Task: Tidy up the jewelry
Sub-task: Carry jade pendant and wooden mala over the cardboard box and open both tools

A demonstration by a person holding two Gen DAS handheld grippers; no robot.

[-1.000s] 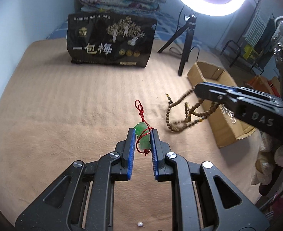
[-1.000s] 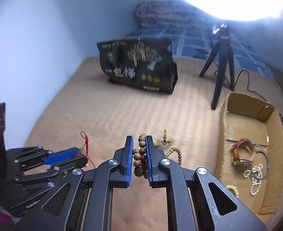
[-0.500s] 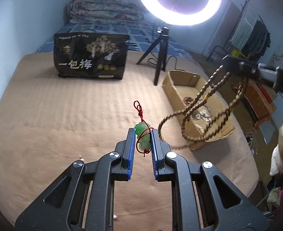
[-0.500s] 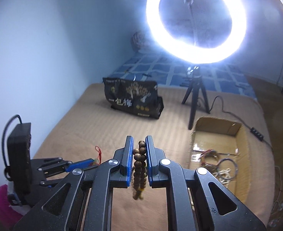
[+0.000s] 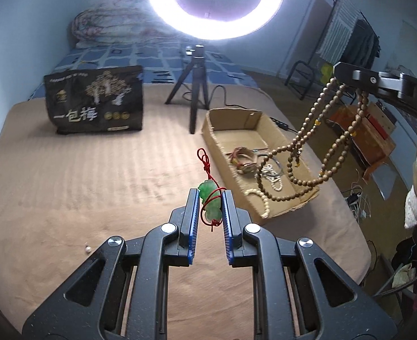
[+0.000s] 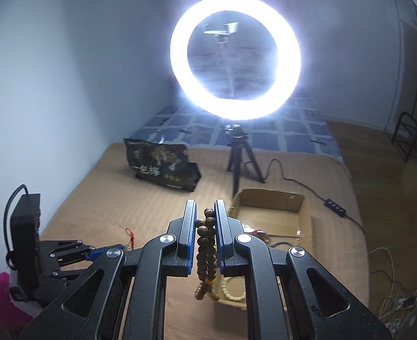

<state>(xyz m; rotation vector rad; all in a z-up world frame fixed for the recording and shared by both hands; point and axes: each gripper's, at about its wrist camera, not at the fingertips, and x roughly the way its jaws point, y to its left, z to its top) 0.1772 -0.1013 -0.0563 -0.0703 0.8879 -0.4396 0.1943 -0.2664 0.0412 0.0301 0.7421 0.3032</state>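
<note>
We're mid-carry: left gripper (image 5: pixel 210 208) clamped on the green pendant (image 5: pixel 210 201), right gripper (image 6: pixel 204 236) pinching the wooden bead strand (image 5: pixel 316 153), its loops hanging over the cardboard box (image 5: pixel 238 123); next we'd lower both in and release

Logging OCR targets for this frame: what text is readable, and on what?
"一包梅": large white characters on the black bag, readable in both views.
"DA", cut off by the frame edge: on the right gripper.
Small print along the bag's top and bottom: too small to read.
</note>
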